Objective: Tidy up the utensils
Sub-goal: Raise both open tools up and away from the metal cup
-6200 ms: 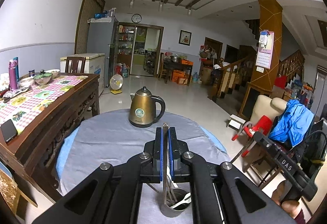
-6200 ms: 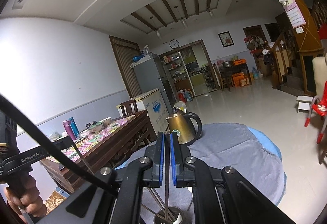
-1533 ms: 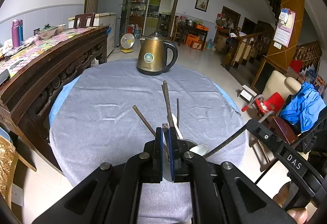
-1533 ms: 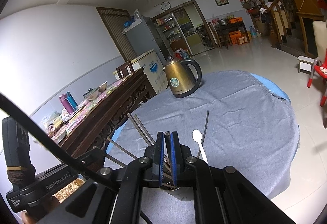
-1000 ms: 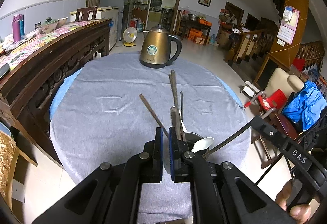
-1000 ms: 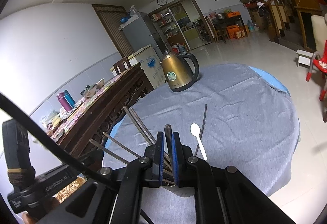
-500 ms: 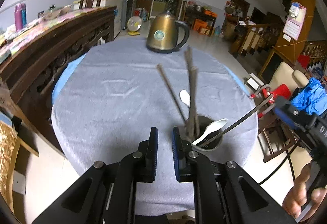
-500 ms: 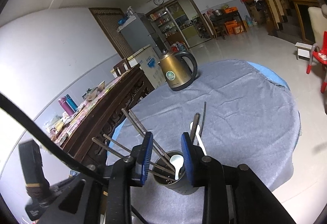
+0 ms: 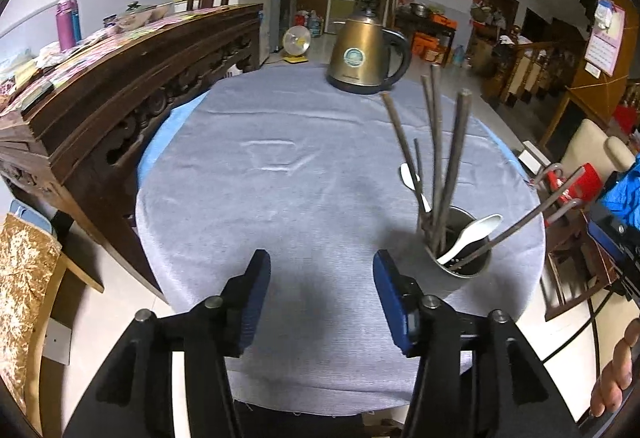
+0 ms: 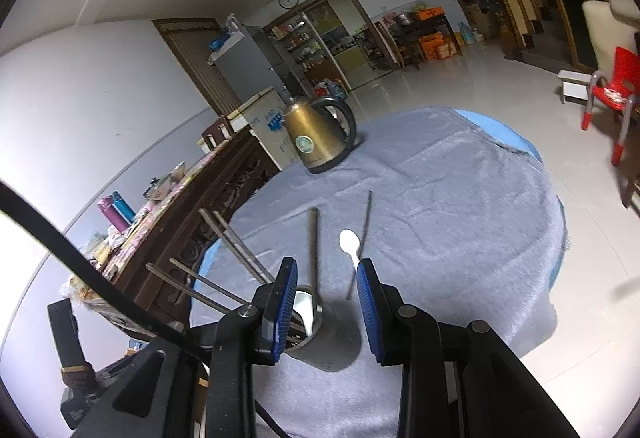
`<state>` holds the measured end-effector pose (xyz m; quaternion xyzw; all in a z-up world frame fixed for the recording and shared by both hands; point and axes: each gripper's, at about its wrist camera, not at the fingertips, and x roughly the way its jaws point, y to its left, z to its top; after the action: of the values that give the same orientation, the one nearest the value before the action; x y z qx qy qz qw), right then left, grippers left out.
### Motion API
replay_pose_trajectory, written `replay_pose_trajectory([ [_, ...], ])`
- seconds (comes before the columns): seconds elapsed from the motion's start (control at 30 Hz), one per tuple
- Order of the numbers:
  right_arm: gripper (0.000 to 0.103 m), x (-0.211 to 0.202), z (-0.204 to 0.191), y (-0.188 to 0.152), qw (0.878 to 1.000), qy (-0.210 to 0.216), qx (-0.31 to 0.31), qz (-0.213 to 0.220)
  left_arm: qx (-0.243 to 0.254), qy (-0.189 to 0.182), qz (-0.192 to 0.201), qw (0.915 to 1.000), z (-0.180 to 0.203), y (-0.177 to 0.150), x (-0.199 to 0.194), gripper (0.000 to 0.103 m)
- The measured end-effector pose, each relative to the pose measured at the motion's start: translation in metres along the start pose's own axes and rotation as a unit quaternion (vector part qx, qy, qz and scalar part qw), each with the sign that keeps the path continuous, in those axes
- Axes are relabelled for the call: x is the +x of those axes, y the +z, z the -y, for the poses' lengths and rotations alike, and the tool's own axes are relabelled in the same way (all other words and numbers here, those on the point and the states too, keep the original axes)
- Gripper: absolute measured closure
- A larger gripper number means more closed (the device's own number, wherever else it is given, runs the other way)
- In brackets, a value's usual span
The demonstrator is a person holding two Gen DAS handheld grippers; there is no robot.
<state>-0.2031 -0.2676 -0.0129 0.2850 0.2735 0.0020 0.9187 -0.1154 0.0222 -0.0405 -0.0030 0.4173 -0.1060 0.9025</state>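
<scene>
A metal utensil cup (image 9: 460,246) stands on the grey-clothed round table (image 9: 280,166), holding several dark chopsticks (image 9: 452,166) and a white spoon (image 9: 472,234). A second white spoon (image 10: 350,243) and a loose chopstick (image 10: 362,238) lie on the cloth behind the cup. My left gripper (image 9: 320,278) is open and empty, left of the cup. My right gripper (image 10: 326,286) is open and empty, just above and behind the cup (image 10: 306,322).
A bronze kettle (image 9: 364,58) stands at the far side of the table. A dark carved wooden sideboard (image 9: 100,86) runs along the left. Chairs and a red stool (image 10: 612,94) stand on the floor to the right.
Both grippers opened and let go of chopsticks, which now stand in the cup. The left gripper has drawn back and to the left of the cup.
</scene>
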Motion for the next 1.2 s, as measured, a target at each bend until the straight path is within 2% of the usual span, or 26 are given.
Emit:
replay_pose_trajectory([
  [0.17, 0.068, 0.002, 0.014, -0.004, 1.0, -0.012, 0.012, -0.01, 0.004, 0.02, 0.005, 0.9998, -0.001, -0.002, 0.0, 0.044],
  [0.23, 0.055, 0.003, 0.018, -0.006, 1.0, -0.017, 0.015, -0.013, 0.006, 0.025, 0.007, 0.9997, -0.001, -0.003, 0.0, 0.044],
  [0.27, 0.055, 0.004, 0.019, -0.007, 1.0, -0.019, 0.017, -0.012, 0.007, 0.027, 0.008, 0.9996, -0.001, -0.003, 0.0, 0.043],
  [0.73, 0.055, 0.014, 0.031, -0.012, 0.998, -0.04, 0.029, -0.025, 0.004, 0.044, 0.001, 0.999, -0.011, -0.003, 0.01, 0.042],
  [1.2, 0.055, 0.053, 0.05, -0.022, 0.995, -0.056, 0.052, -0.067, -0.007, 0.06, -0.046, 0.9971, -0.029, -0.007, 0.056, 0.042],
])
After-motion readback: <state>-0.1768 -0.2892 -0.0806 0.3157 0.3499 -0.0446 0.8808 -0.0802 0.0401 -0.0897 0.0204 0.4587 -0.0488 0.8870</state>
